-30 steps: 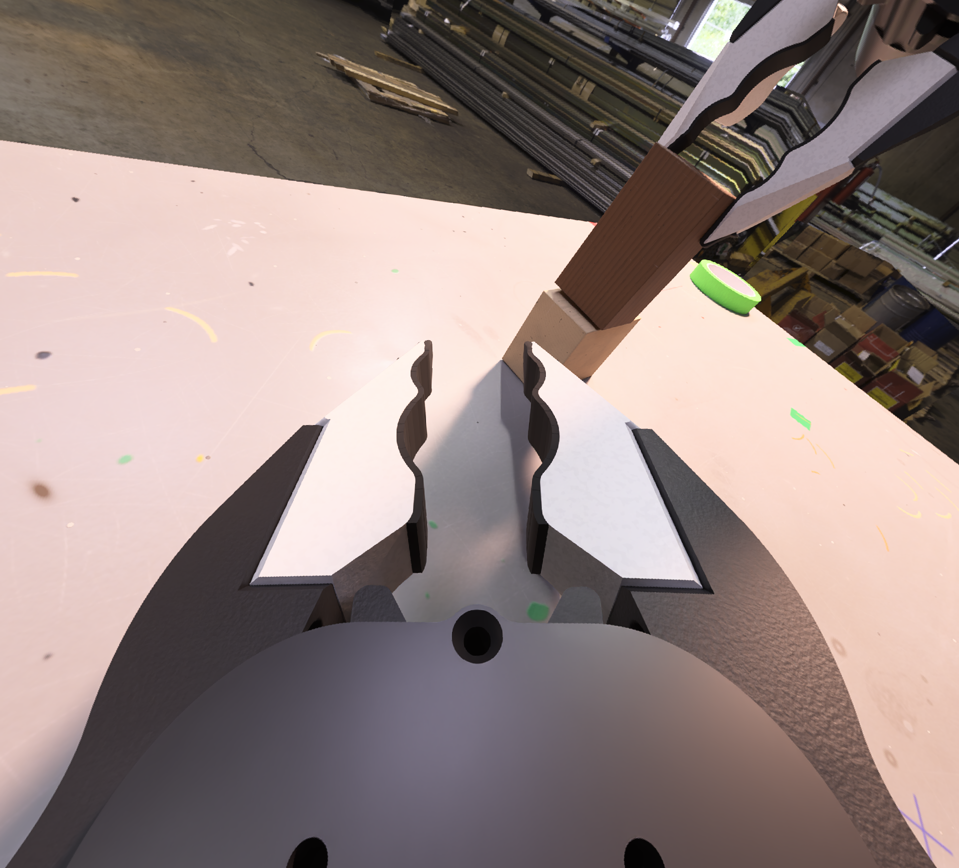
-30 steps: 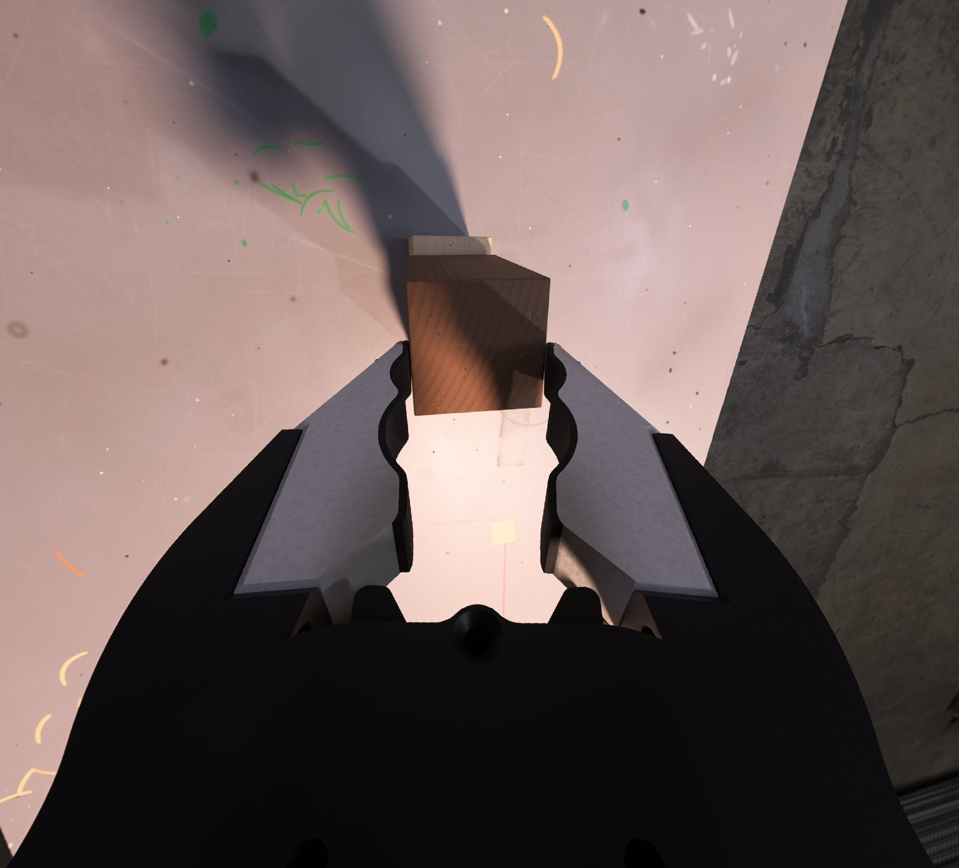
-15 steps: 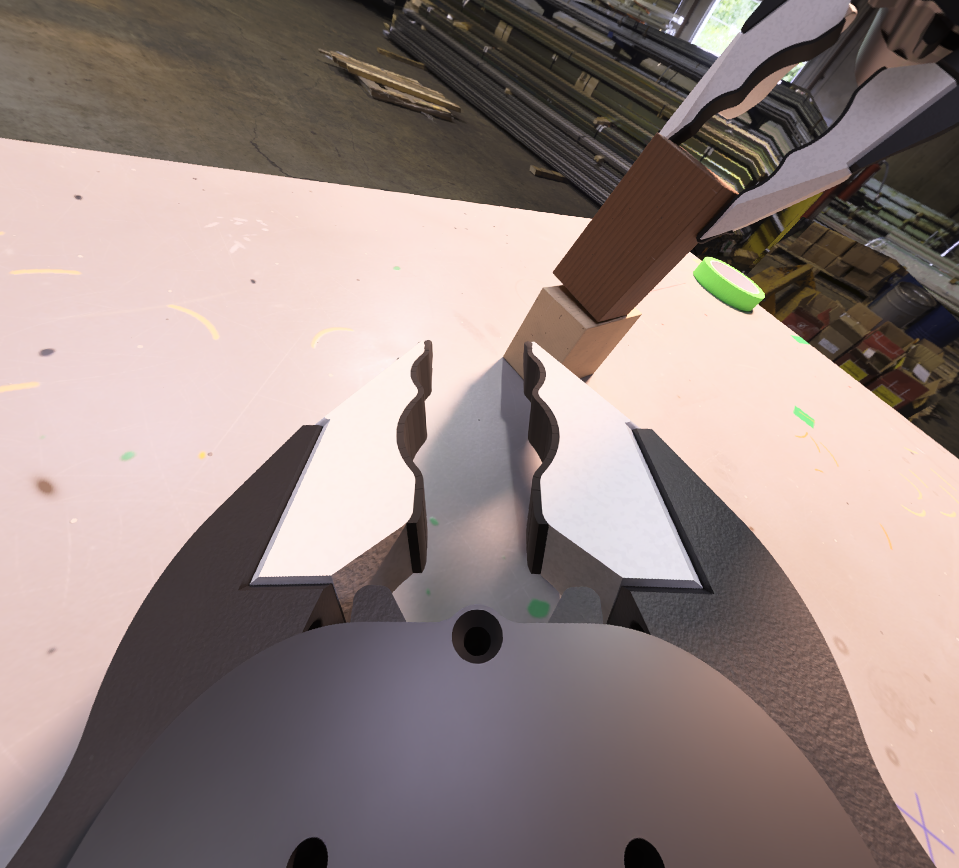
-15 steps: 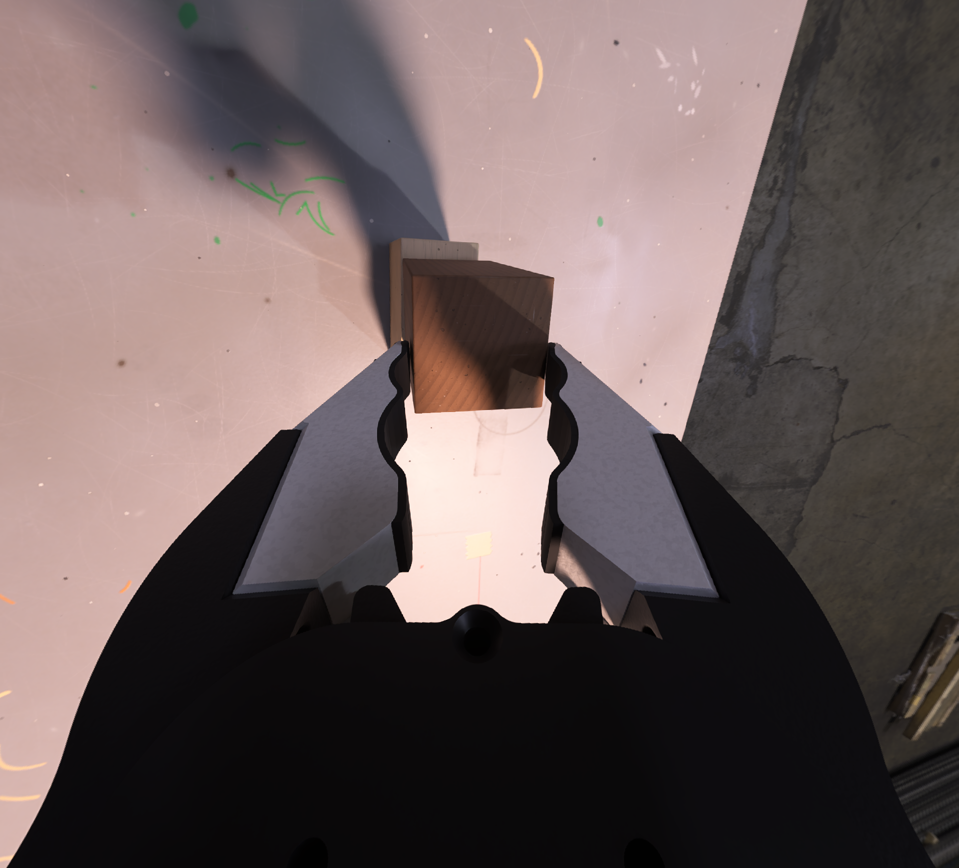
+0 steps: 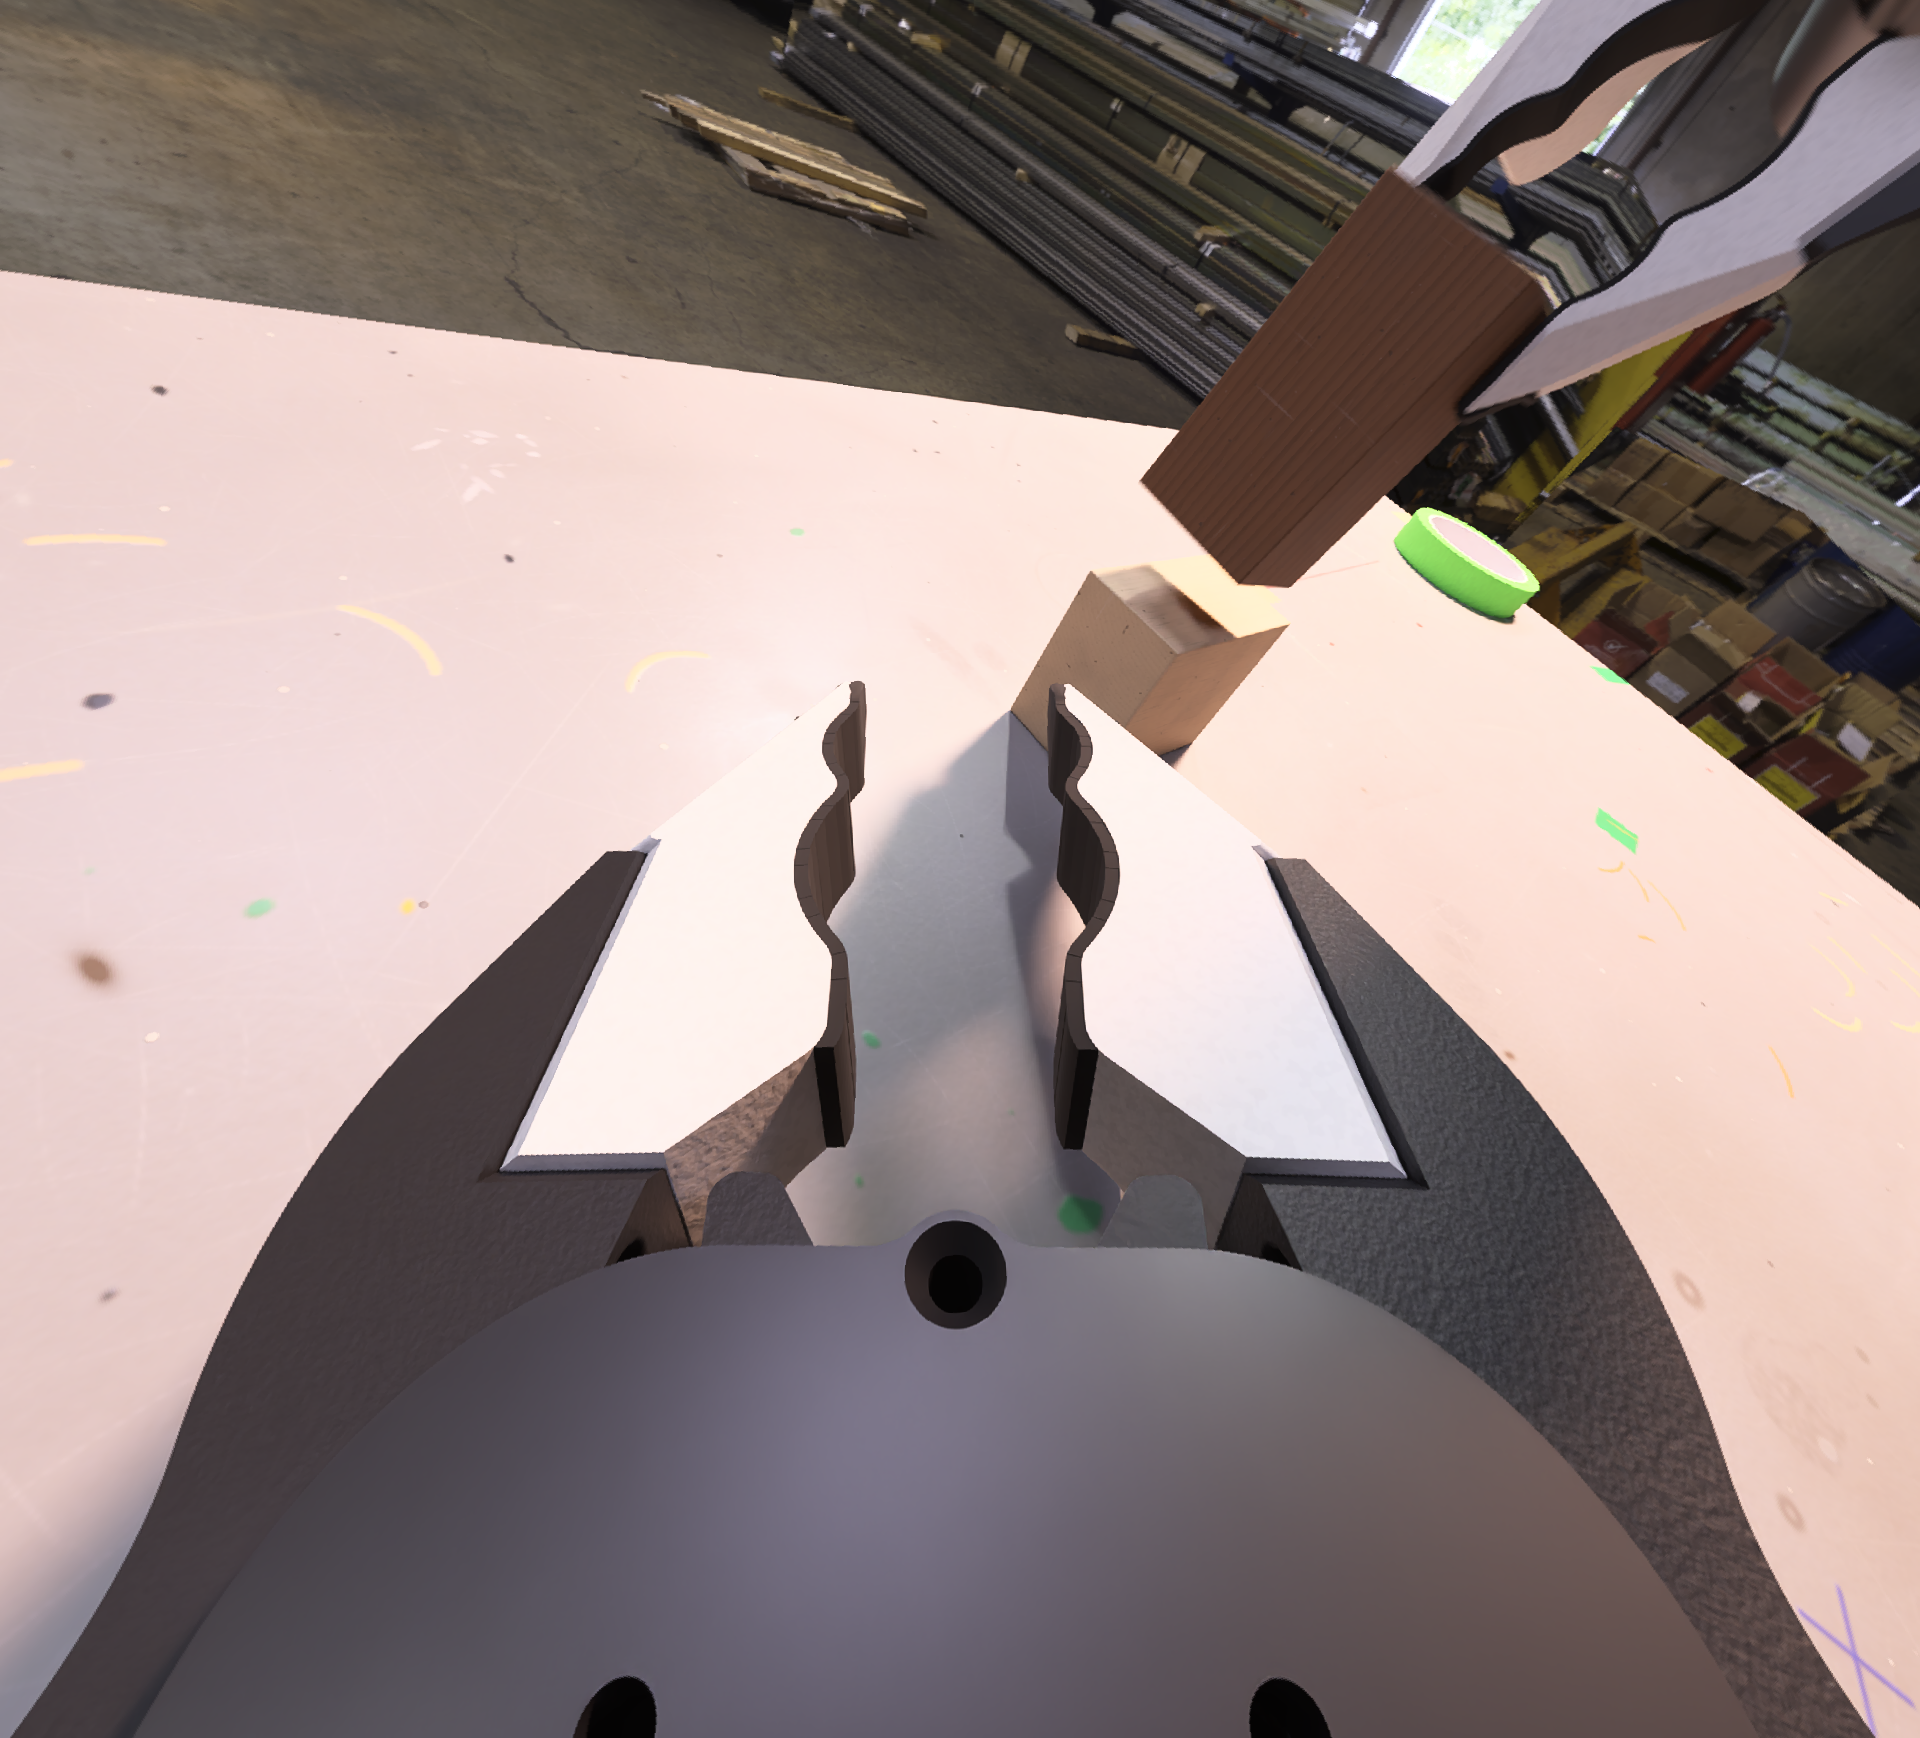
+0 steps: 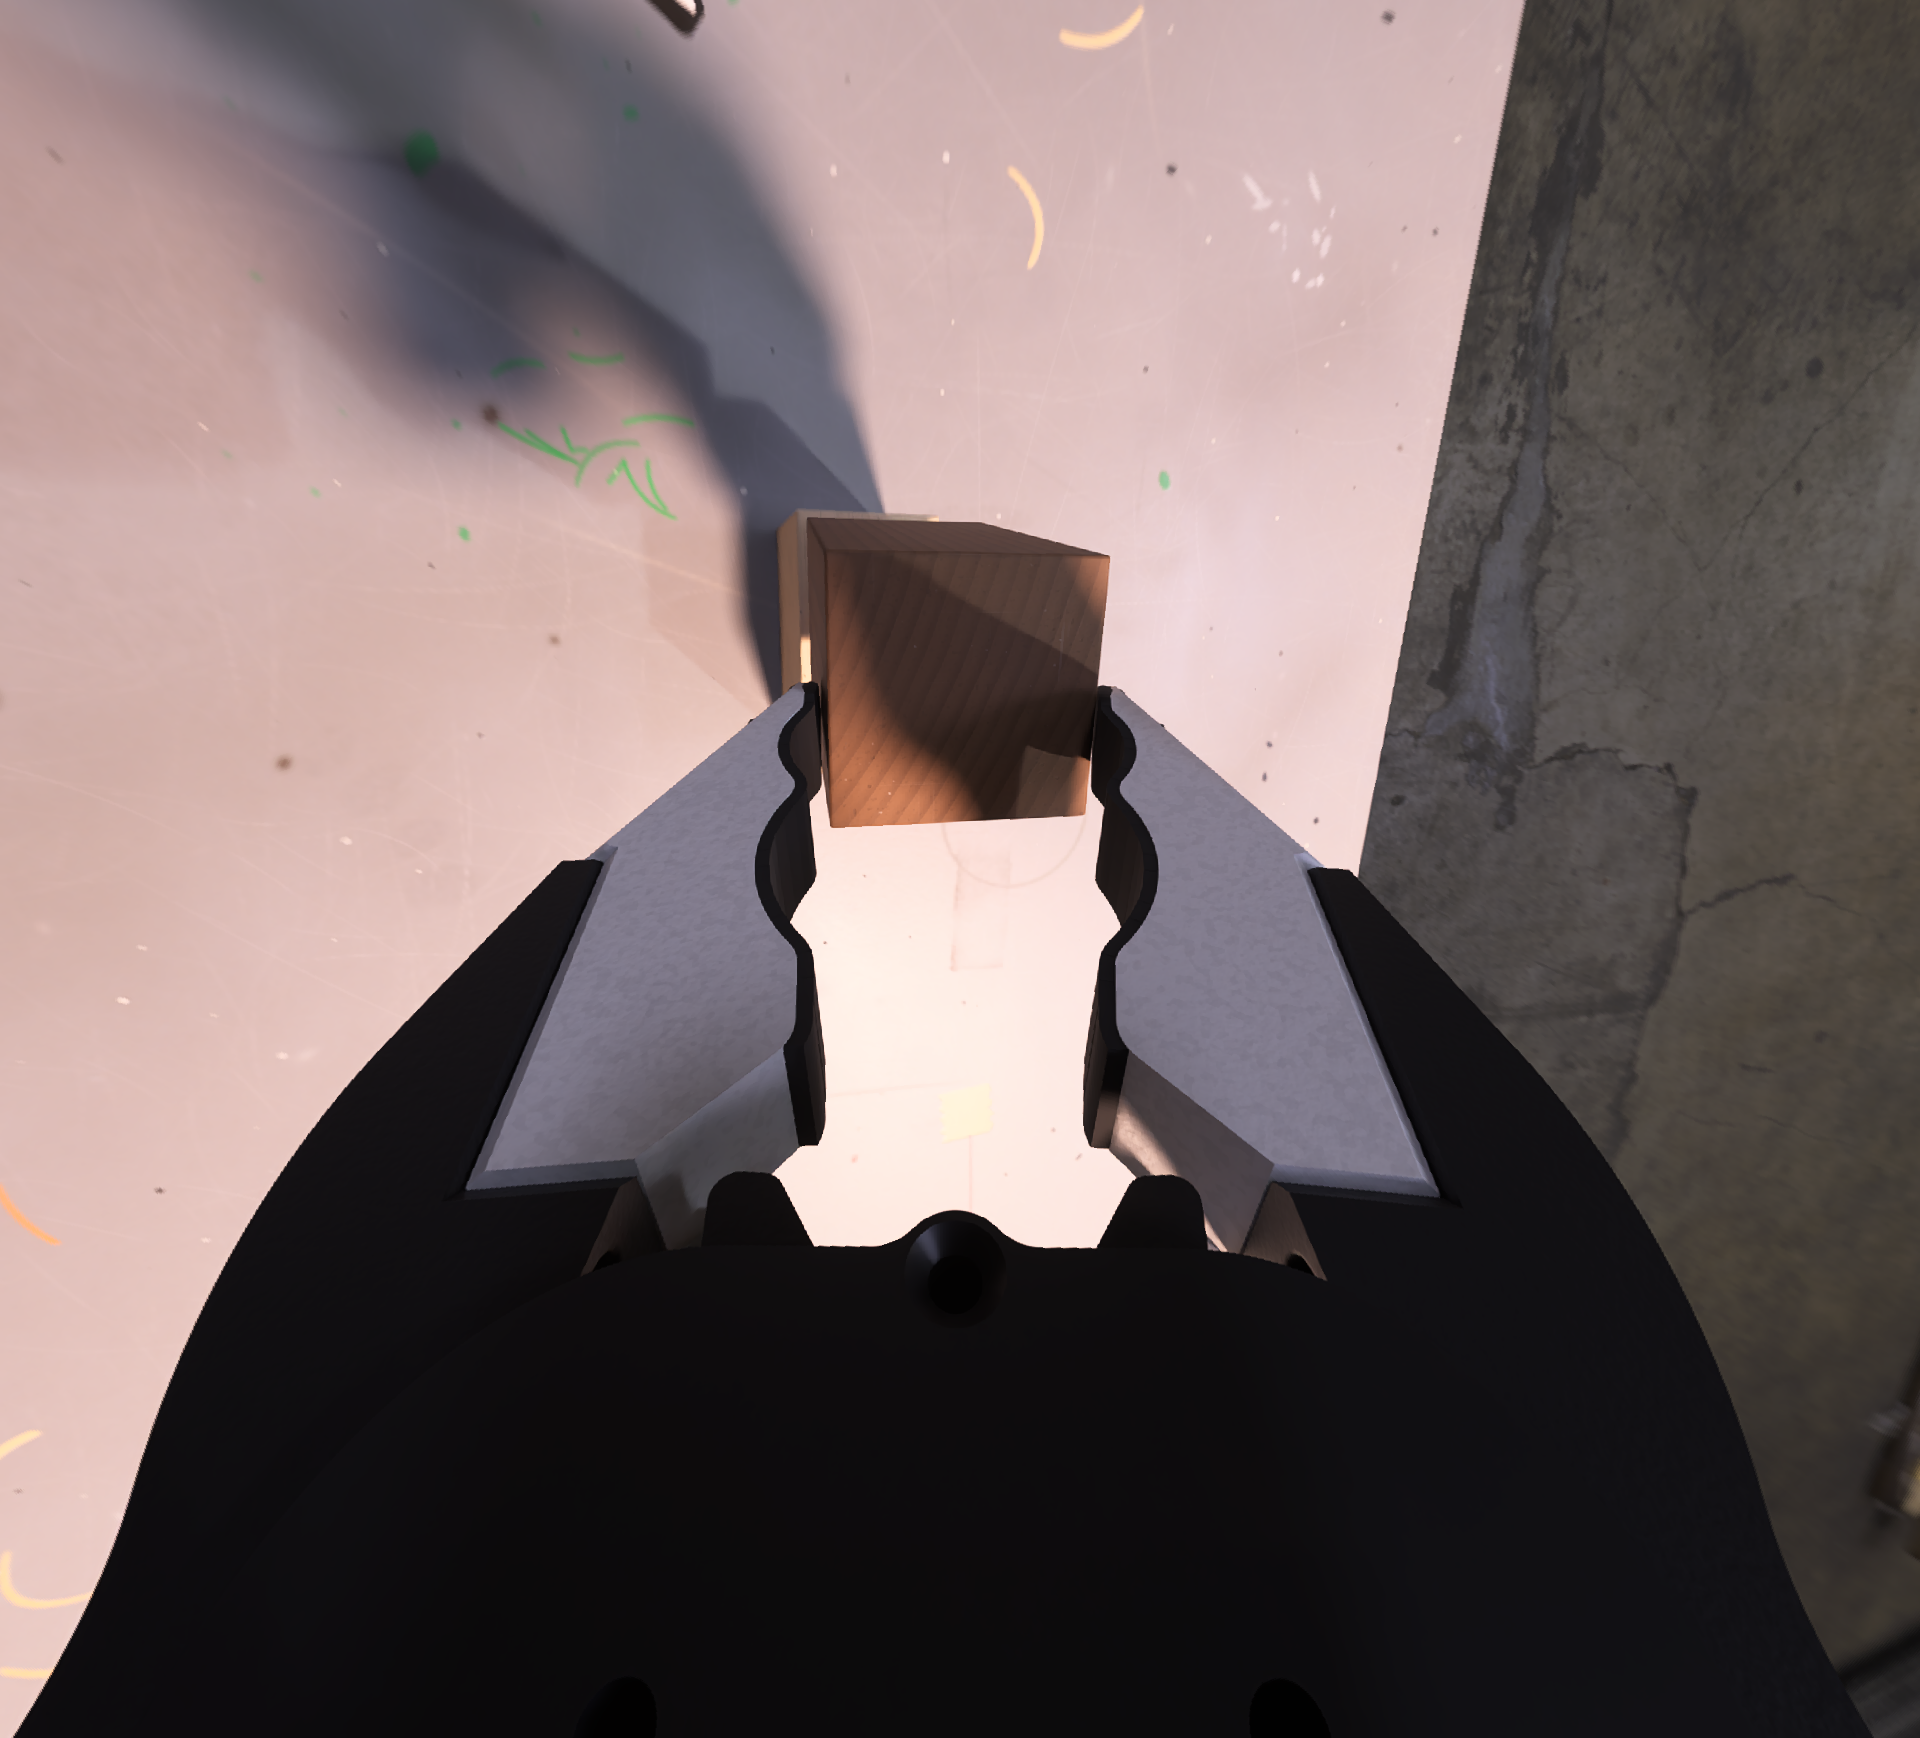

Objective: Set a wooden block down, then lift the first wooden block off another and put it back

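Note:
My right gripper (image 6: 954,701) is shut on a dark brown wooden block (image 6: 961,670) and holds it in the air, tilted. In the left wrist view the dark block (image 5: 1340,400) hangs just above a light wooden block (image 5: 1148,649) that stands on the table, with a small gap between them. In the right wrist view the light block (image 6: 795,587) shows only as a thin edge behind the dark one. My left gripper (image 5: 954,701) is open and empty, low over the table, its tips just short of the light block.
A roll of green tape (image 5: 1465,561) lies near the table's far right edge. The pale table (image 5: 416,649) is speckled with paint marks. The table edge (image 6: 1455,441) drops to concrete floor at the right. Stacked lumber and boxes lie beyond.
My right gripper has lifted the dark block up off the light block; it rested on it a second ago and now hangs clear. My left gripper has stayed open and still.

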Robot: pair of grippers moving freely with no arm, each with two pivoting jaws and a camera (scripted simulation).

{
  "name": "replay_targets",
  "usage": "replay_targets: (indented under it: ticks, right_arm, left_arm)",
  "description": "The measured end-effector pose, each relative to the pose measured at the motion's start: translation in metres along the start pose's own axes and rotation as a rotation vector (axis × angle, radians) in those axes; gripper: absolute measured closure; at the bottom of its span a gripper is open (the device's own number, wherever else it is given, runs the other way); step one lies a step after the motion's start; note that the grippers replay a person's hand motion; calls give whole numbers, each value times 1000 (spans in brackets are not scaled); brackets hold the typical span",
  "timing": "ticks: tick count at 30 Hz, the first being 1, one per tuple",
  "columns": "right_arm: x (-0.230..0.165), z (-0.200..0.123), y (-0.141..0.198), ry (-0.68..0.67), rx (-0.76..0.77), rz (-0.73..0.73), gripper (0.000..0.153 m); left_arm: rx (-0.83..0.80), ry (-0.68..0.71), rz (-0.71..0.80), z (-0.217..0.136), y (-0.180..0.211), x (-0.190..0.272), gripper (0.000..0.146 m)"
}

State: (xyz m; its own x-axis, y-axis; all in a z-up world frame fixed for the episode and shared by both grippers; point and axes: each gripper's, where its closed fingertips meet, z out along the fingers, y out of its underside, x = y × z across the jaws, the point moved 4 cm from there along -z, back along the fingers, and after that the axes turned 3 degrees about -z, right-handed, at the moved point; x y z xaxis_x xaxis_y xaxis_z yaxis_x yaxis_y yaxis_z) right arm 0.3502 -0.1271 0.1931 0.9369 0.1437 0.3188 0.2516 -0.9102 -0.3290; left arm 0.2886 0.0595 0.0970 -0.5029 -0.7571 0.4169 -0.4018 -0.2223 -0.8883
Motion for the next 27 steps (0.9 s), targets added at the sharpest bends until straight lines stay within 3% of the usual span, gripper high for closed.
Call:
replay_targets:
  ticks: [5, 10, 17, 27]
  right_arm:
    - [14, -17, -8, 12, 58, 6, 100]
    - [28, -10, -8, 10, -35, 83, 100]
    - [9, 4, -11, -78, -157, 20, 100]
    - [6, 20, -11, -130, -188, 10, 100]
  left_arm:
    - [17, -8, -9, 0, -1, 2, 111]
    - [-5, 27, 1, 5, 2, 9, 111]
    - [-9, 53, -2, 6, 3, 13, 111]
    - [-7, 36, 11, 5, 2, 10, 111]
